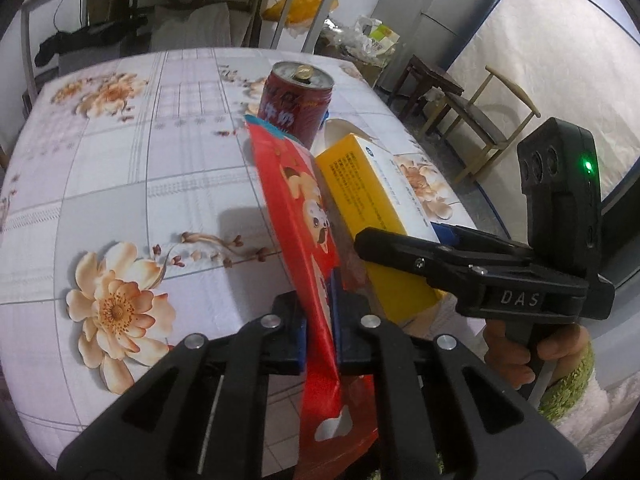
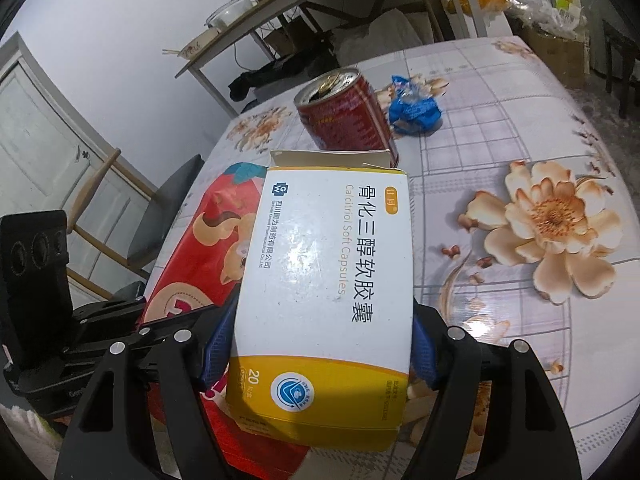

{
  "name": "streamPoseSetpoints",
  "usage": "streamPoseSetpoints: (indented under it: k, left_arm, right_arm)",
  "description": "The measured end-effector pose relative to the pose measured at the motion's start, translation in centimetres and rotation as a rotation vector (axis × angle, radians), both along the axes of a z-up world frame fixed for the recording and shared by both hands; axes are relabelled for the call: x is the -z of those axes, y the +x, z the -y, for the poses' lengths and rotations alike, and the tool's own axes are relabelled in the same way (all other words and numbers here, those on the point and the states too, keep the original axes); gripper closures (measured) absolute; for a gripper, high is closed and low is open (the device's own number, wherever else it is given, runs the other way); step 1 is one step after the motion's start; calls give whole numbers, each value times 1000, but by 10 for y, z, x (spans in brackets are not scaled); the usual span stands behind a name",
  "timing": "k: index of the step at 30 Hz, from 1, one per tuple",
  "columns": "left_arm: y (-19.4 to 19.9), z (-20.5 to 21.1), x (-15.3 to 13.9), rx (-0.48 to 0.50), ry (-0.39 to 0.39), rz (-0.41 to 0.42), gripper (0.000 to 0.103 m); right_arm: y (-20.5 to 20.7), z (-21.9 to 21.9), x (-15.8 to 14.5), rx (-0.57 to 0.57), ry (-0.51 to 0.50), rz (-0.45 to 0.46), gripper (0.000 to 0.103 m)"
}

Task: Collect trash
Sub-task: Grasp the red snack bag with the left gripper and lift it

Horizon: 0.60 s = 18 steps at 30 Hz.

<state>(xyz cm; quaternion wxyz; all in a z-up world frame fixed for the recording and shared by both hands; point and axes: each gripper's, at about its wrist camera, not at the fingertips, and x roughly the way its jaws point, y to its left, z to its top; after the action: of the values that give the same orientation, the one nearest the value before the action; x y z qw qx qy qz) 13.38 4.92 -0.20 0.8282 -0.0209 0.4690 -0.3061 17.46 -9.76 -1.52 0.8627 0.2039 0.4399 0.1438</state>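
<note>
Tablecloth (image 1: 120, 184): white-grey check, peach-and-cream blossoms, brown stems. 
Can (image 1: 294, 102): dark red, pale lettering, silver top. 
Snack bag (image 1: 298, 216): bright red, cartoon animal print in tan and white, blue corner. 
Medicine box (image 2: 332, 280): white face, dark lettering, yellow band and side, blue round emblem. 
Crumpled wrapper (image 2: 414, 108): blue with silver. 
Left gripper (image 1: 320, 328) and right gripper (image 2: 316, 352): black frames, blue pads, silver rivets. 
Right gripper housing: green light.

Floral-cloth table (image 1: 120, 184), wooden chair (image 1: 496, 120), white fridge (image 1: 448, 12) behind
</note>
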Motion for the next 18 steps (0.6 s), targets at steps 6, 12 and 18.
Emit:
streamPoseSetpoints:
  k: [6,12,18]
  left_arm:
    - [-8,3,-9,-4,15,35,96]
    - [-19,4,-22,-12,32,90,96]
    - [-29,5,-33,-22,43,135,96]
  right_arm:
    - [-8,7,-10,17,2,29,33]
    - [-13,10,-17,20,7,54,33]
    - [-19,9,-25,16,8,79,33]
